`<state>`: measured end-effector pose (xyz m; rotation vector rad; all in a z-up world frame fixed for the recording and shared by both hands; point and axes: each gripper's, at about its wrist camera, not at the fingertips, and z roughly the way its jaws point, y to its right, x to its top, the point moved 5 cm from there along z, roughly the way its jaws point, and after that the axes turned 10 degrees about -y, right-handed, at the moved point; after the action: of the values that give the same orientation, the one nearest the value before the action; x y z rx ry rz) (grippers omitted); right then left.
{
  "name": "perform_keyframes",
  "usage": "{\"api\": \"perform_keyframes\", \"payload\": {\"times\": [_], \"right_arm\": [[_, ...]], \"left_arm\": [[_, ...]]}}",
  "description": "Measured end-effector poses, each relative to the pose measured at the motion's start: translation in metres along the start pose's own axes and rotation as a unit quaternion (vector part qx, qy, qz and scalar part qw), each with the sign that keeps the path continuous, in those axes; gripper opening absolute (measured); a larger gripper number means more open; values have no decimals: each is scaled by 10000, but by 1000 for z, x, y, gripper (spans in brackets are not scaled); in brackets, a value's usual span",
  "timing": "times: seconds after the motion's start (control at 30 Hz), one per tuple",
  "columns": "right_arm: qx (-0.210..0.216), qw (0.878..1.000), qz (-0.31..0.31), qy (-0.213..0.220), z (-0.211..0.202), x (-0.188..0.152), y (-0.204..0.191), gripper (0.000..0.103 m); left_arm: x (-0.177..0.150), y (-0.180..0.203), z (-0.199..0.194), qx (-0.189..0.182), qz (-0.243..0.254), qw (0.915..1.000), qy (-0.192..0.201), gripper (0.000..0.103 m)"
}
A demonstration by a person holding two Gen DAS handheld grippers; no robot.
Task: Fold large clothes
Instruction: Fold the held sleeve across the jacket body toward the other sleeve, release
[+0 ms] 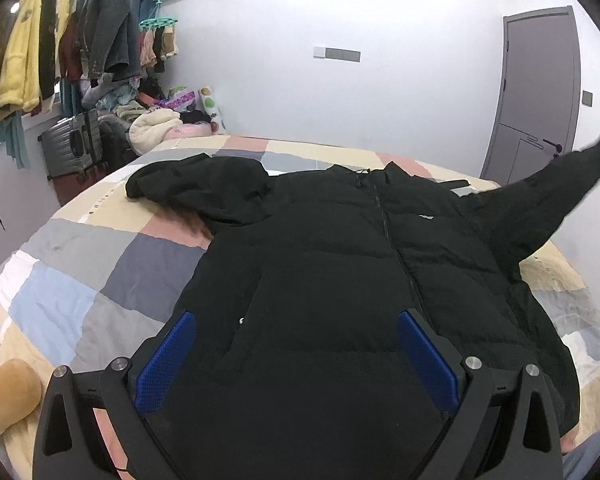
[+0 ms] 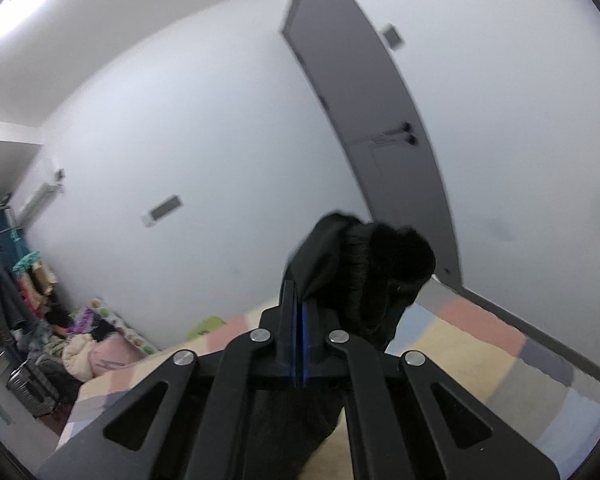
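A bedroom with pale walls, a grey door point(image 1: 540, 92) and a crowded clothes rack point(image 1: 72, 32) frames the left wrist view, where a bed point(image 1: 72, 280) under a patchwork cover of beige, pink, grey and blue squares fills the foreground. A black puffer jacket point(image 1: 340, 264) lies front-up and zipped across the bed, collar toward the far wall. One sleeve point(image 1: 196, 188) is bunched on the cover at the left; the other sleeve point(image 1: 556, 196) is lifted clear of the bed, stretched up and out to the right edge of the frame. The left hand-held gripper point(image 1: 296, 360) hovers over the jacket's lower hem with its blue-padded fingers spread wide and nothing between them. A suitcase point(image 1: 74, 146) stands by the rack, a heap of bedding point(image 1: 156, 126) lies at the bed's far corner, and a tan cushion point(image 1: 8, 396) sits at the near left.

The right wrist view, tilted toward the wall and the door point(image 2: 364, 92), supplies what the first cannot: the right hand-held gripper point(image 2: 300, 304) is closed tight, its blue pads pressed together on the black cuff point(image 2: 364, 268) of the raised sleeve, held above the bed point(image 2: 500, 344). The jacket's body is out of sight here. The wall unit point(image 2: 40, 194) and the rack point(image 2: 4, 264) appear small at far left.
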<state>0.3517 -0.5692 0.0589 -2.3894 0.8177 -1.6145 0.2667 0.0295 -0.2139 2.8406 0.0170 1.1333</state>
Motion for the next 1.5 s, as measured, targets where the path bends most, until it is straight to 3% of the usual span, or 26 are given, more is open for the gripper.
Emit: {"api": "perform_keyframes", "payload": {"times": [0.37,0.63,0.83,1.03,1.3,1.5], "right_arm": [[431,9941,-951,-307,7,-39,-125,0],[1228,9732,-1858,-568,24,-83,-269,0],[1848,9494,-2342,-981,53,-165,-365,0],[2236,9248,-2669,-1537,96,-270,-423,0],[2430,8916,-3016,-2346,156,-412,-444,0],[2341,8800,-3032,-2809,197,-478,-435,0]], "left_arm": [[-3,-29,4,-359,-479,9982,-93,102],[4,-39,1,-337,-508,9981,33,102],[8,-52,0,-233,-453,9986,124,102],[13,-73,4,-110,-469,9986,197,102],[10,-92,28,-208,-675,9975,0,102],[12,-102,46,-212,-858,9960,-91,102]]}}
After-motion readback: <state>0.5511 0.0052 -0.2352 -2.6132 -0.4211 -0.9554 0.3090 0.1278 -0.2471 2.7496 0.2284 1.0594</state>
